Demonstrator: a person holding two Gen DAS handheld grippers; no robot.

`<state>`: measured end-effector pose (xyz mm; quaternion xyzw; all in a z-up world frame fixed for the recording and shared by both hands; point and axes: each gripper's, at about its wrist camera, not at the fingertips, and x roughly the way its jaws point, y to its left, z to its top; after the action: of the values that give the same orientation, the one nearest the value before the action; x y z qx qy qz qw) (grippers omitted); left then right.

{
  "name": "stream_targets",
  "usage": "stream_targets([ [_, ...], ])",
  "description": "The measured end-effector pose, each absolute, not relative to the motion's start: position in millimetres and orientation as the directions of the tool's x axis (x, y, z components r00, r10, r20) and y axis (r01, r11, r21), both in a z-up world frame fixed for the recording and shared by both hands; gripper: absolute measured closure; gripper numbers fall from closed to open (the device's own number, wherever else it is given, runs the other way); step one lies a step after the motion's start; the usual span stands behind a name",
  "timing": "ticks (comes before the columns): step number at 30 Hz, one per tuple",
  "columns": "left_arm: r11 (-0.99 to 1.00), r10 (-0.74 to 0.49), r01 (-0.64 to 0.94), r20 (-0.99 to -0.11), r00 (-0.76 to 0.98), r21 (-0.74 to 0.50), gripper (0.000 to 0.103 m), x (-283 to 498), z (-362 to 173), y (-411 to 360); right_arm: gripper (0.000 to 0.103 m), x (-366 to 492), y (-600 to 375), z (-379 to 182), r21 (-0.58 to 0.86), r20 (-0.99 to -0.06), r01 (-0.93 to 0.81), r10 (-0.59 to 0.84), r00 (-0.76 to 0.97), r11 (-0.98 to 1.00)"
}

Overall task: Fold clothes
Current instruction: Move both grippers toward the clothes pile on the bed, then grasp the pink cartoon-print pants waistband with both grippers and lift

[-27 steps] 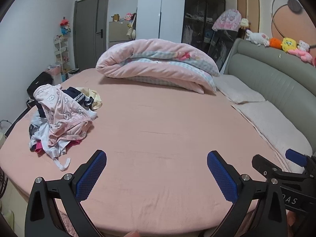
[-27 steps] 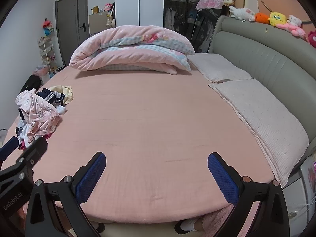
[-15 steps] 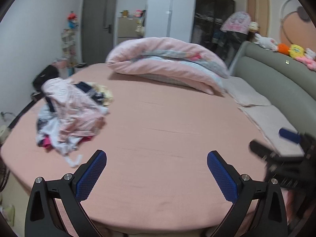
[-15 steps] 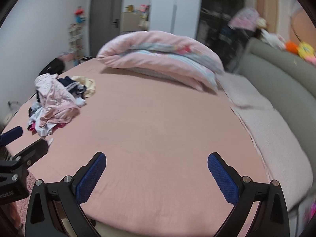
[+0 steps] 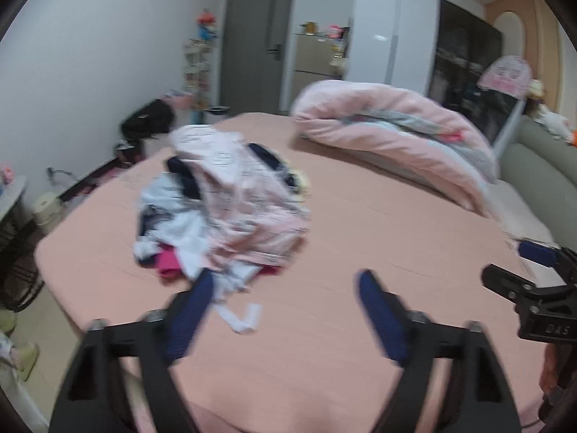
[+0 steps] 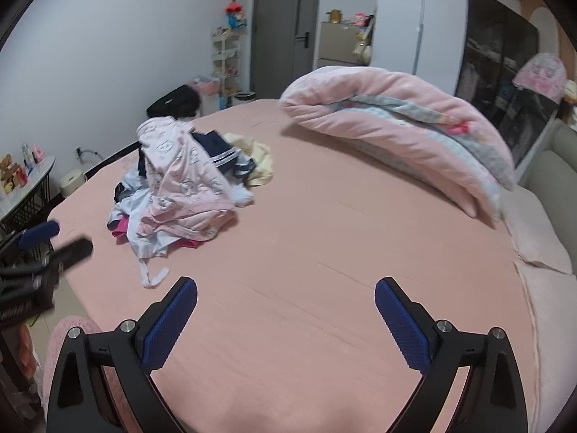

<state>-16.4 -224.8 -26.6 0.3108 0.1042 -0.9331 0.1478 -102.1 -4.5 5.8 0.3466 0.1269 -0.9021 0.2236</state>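
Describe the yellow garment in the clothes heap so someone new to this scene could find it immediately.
Start from the pink bed, then go to the clothes pile opposite the rolled duvet. The pale yellow garment lies at the pile's far edge, nearest the duvet, beside navy striped fabric; nothing else there is yellow.

A wide bed covered by a smooth pink sheet fills most of the room. At its far side lies a thick pink quilt, folded over on itself with a checked lining showing. To the right, flat pale pillows rest against a padded grey-green headboard. Beyond the bed stand a grey door, a white wardrobe and a dark glass-fronted one. A narrow white shelf unit stands by the far left wall, with a black bag near it on the floor.
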Motion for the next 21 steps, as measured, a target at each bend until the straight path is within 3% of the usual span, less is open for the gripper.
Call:
stream_targets([
  [4, -0.909, -0.205, 0.390, -0.654, -0.728, -0.149, 0.052, -31.9, -47.5, -268.3, 0.005, -124.3, -42.7, -14.7, -0.053, -0.702, 0.503, -0.326, -0.634, -0.863],
  [8, -0.911, -0.233, 0.402, -0.686, -0.689, -0.094, 0.052, -65.4, -69.8, -297.0, 0.015, -150.8, -87.2, -34.5, -0.067, -0.702, 0.537, -0.342, -0.624, -0.841],
  [16, -0.912, -0.210, 0.405, -0.773, -0.599, -0.066, 0.052, -135.8, -138.4, -333.5, 0.015, -238.2, -171.1, -108.6, -0.108, -0.760, 0.543, -0.282, -0.585, -0.833],
  [21, -0.903, -0.261, 0.430, -0.787, -0.559, -0.007, 0.052, -157.8, -161.7, -340.0, 0.015, -263.5, -195.5, -134.0, -0.083, -0.791, 0.565, -0.291, -0.538, -0.821],
])
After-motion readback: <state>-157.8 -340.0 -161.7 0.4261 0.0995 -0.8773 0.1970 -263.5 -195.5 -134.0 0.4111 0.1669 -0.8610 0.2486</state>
